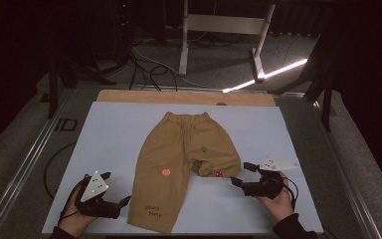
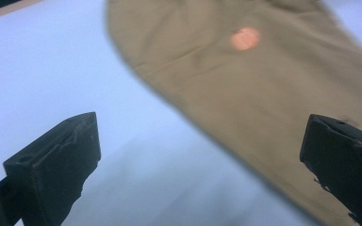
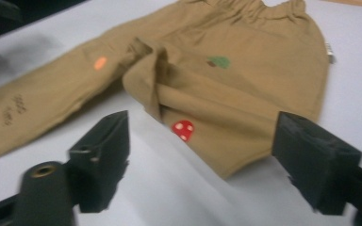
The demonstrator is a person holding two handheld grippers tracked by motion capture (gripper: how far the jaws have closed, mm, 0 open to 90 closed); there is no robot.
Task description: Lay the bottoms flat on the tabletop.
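Trousers (image 1: 179, 159) hem print reads "good time".

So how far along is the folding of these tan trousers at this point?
Looks done: one leg of the tan cotton trousers is folded up, its red mushroom patch near the fold. In hand: nothing; the left hand-held gripper and right hand-held gripper sit open beside the trousers. Left: the long leg with dark lettering still lies flat on the white table sheet.

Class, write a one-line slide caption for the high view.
Tan trousers, one leg folded, between open left gripper and right gripper.
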